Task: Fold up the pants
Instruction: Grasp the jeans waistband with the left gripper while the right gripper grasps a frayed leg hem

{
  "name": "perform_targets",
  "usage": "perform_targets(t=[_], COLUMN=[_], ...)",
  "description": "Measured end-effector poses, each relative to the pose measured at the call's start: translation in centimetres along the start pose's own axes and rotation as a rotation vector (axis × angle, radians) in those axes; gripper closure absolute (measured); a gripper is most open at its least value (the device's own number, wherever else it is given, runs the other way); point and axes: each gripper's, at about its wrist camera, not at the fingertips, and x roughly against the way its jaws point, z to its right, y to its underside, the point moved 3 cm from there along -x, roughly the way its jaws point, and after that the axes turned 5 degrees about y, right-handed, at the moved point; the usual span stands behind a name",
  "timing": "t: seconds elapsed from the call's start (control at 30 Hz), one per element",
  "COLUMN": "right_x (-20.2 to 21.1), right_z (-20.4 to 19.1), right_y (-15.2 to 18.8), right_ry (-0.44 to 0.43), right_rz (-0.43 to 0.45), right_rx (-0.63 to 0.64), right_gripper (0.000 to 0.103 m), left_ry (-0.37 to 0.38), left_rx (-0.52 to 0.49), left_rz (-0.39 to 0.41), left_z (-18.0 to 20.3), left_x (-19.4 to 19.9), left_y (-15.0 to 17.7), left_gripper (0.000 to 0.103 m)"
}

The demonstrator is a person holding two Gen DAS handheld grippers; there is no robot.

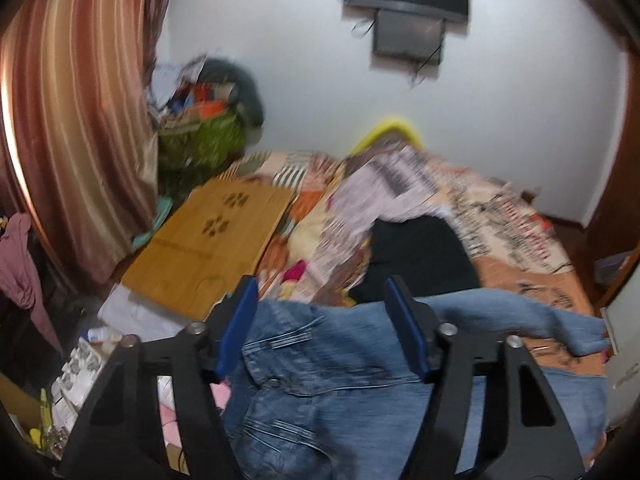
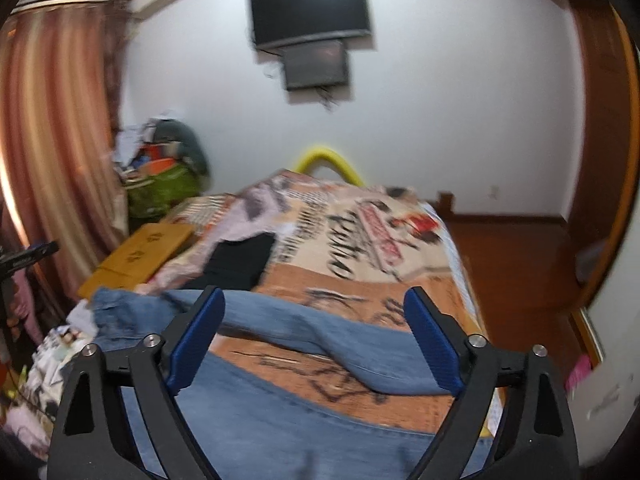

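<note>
Blue jeans (image 1: 328, 360) lie spread across the near end of the bed, waistband and pockets towards the left. My left gripper (image 1: 322, 292) hovers over the waist part, its blue pads apart and nothing pressed between them. In the right wrist view the two jeans legs (image 2: 320, 332) stretch to the right over the patterned bedspread (image 2: 360, 240). My right gripper (image 2: 316, 300) stands open above the legs, not touching the cloth. Both views are blurred.
A black folded garment (image 1: 416, 256) lies on the bed beyond the jeans. A wooden lap board (image 1: 212, 240) rests at the bed's left side. Clutter and striped curtains (image 1: 72, 140) fill the left. Wooden floor (image 2: 516, 260) lies right of the bed. A TV (image 2: 312, 8) hangs on the wall.
</note>
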Motion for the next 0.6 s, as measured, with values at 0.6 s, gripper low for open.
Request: perform_targets(t=[0.6], right_x=[-13.0], right_z=[13.0], right_y=[9.1], right_ry=[0.266], right_rz=[-0.386], right_rx=[-0.216], right_gripper=[0.048], left_ry=[-0.121], left_rx=[0.108], left_rz=[-0.348], left_z=[-8.3], left_x=[-15.0], left_y=[8.4], left_gripper=[0.076])
